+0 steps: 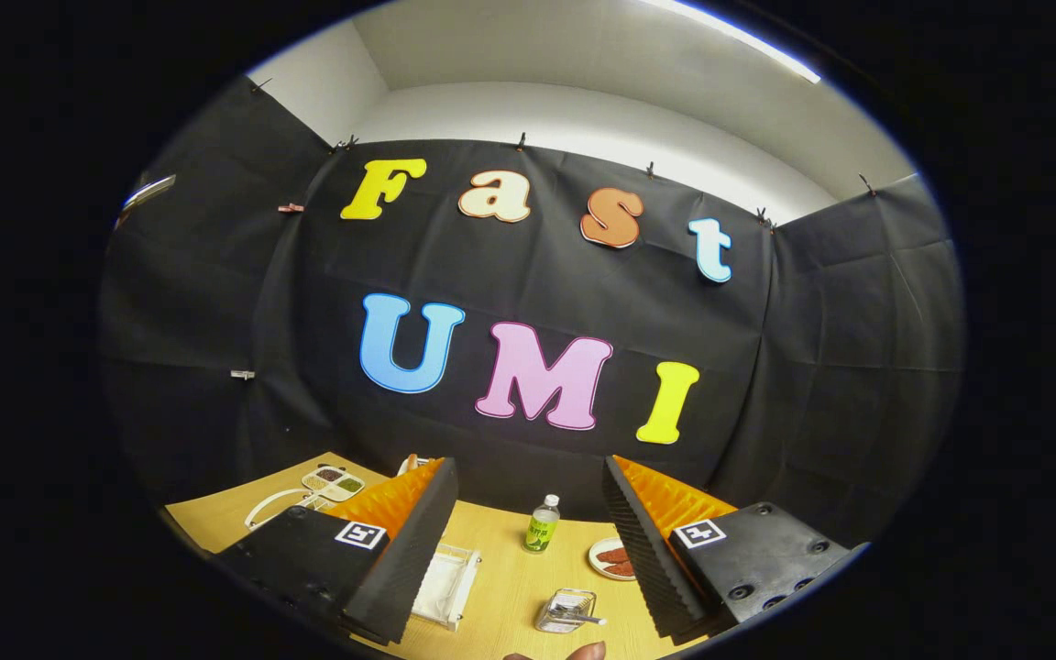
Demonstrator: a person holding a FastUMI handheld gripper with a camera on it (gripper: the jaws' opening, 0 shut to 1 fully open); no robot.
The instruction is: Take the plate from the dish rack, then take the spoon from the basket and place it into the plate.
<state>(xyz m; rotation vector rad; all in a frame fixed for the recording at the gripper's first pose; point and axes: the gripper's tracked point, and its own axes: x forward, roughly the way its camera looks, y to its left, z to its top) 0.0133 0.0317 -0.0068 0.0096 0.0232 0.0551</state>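
In the gripper view the gripper (pixel 528 550) stands wide apart with nothing between its fingers, high above a wooden counter (pixel 500 596). Between the fingers, down on the counter, sits a small wire basket (pixel 566 610) with a spoon (pixel 580 619) in it. Beside the left finger lies a clear dish rack (pixel 447 585) holding a white plate (pixel 436 587). Farther back stand a small bottle (pixel 541 525) and a saucer of food (pixel 612 558); a fingertip (pixel 585 652) shows at the near rim.

The booth is lit evenly from above by a ceiling light strip (pixel 734 35), whose glare is seen at the top. Straight lines are bowed by strong fisheye distortion toward the edges, and the wooden surface (pixel 510 587) is rendered bright and fairly sharp, with faint shadows.
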